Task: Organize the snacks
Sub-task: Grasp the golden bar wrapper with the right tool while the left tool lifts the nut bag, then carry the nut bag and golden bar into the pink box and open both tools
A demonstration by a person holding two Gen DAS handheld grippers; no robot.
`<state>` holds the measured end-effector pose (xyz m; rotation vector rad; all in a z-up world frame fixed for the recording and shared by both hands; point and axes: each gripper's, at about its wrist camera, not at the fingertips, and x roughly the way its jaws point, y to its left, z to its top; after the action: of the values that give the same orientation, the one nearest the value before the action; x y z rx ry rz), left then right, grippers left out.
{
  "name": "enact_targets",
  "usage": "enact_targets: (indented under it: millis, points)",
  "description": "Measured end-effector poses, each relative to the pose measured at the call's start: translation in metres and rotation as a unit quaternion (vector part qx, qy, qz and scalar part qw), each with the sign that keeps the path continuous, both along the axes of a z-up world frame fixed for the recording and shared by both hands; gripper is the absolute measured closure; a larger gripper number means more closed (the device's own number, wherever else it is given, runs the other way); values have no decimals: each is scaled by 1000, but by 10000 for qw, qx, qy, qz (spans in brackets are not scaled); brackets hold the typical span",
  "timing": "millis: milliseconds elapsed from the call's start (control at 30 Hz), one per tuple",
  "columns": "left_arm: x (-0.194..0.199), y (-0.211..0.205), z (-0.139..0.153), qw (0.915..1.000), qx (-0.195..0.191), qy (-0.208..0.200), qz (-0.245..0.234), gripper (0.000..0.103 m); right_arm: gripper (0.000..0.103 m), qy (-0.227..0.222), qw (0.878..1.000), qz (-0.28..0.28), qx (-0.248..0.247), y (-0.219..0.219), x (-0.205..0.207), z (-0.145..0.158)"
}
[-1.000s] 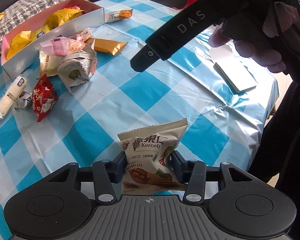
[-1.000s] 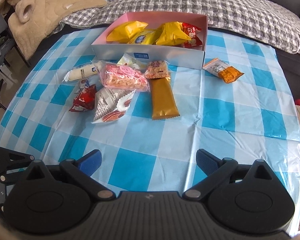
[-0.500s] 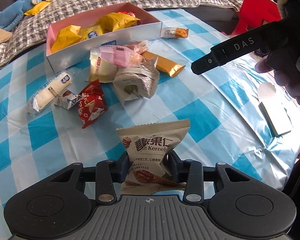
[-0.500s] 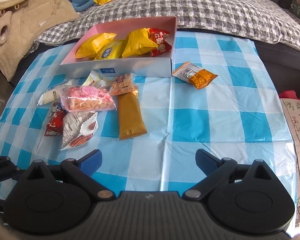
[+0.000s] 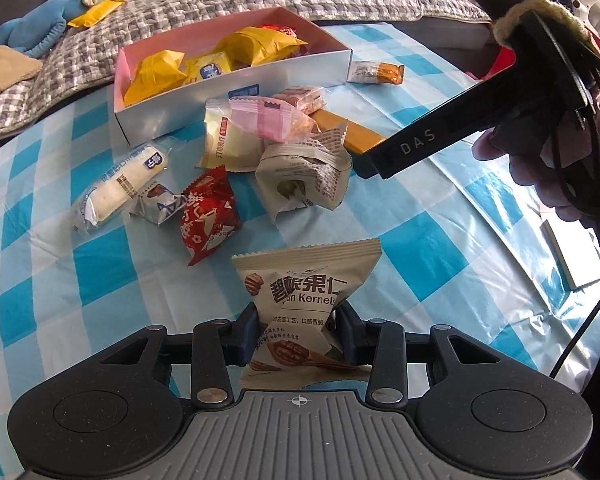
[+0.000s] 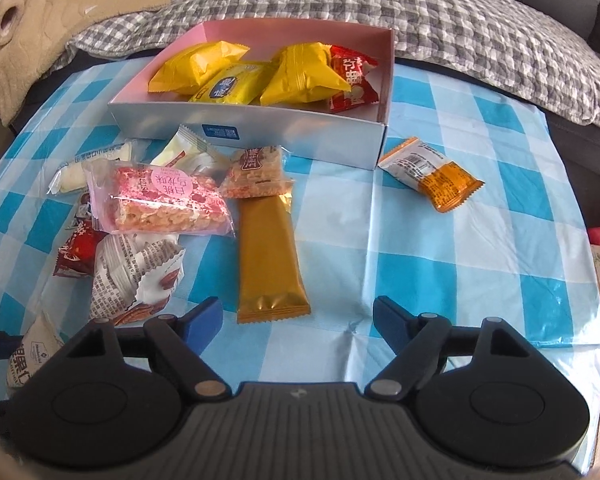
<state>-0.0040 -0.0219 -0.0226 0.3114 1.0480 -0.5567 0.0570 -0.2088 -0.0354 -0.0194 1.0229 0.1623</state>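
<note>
Step in hand: sorting loose snacks into the pink-lined box [image 6: 385,92]; one pkt already lifted, a second being lined up.

L gripper [image 5: 296,332]: clenched on the pecan-kernel packet [image 5: 306,304], pads pinching its lower half, top seal upright above the jaws. Box lies ahead and slightly left of this gripper, beyond the loose pile.

R gripper [image 6: 296,320]: released, nothing gripped. Jaws have just been narrowing but remain wide. The gold bar packet [image 6: 268,254] lies flat on the checked tablecloth [image 6: 440,280], its near end just ahead of and between the fingertips; pads not touching it.

Next move, est.: R gripper advances to straddle the bar's near end, then clamps across the width. L gripper carries its pkt over the box wall and releases.
</note>
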Motion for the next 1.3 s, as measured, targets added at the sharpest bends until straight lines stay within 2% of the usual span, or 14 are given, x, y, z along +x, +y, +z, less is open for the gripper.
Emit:
enact_targets:
  millis: [167, 367, 467, 533, 567, 633, 700, 733, 933, 1133, 1300]
  points:
    - [2, 0, -1, 10000, -9, 16, 20, 64, 24, -29, 9995, 149, -271, 12, 6, -8]
    - [7, -1, -5, 9999, -13, 96, 78, 60, 22, -125, 9994, 213, -236, 16, 10, -9]
    - [10, 0, -8, 9995, -80, 259, 130, 60, 22, -203, 9993, 251, -193, 15, 10, -11]
    - [11, 1, -10, 9992, -121, 344, 177, 64, 25, -236, 9992, 282, -160, 15, 9, -10]
    - [11, 1, -10, 9990, -139, 358, 214, 64, 31, -261, 9990, 319, -148, 16, 9, -10]
    - [11, 2, -9, 9990, -135, 321, 264, 66, 44, -315, 9986, 399, -123, 17, 7, -8]
    - [11, 2, -7, 9991, -130, 275, 300, 66, 63, -340, 9981, 493, -124, 19, 4, -6]
    - [12, 3, -6, 9990, -140, 260, 331, 67, 68, -340, 9979, 535, -136, 20, 3, -5]
    - [11, 7, 4, 9985, -298, 193, 426, 67, 76, -264, 9982, 516, -168, 17, 1, -2]
    - [5, 9, 16, 9982, -453, 78, 388, 67, 77, -75, 9994, 291, 169, 4, -5, 4]
    - [1, 10, 30, 9974, -612, -65, 373, 67, 77, -33, 9979, 117, 632, -10, -11, 14]
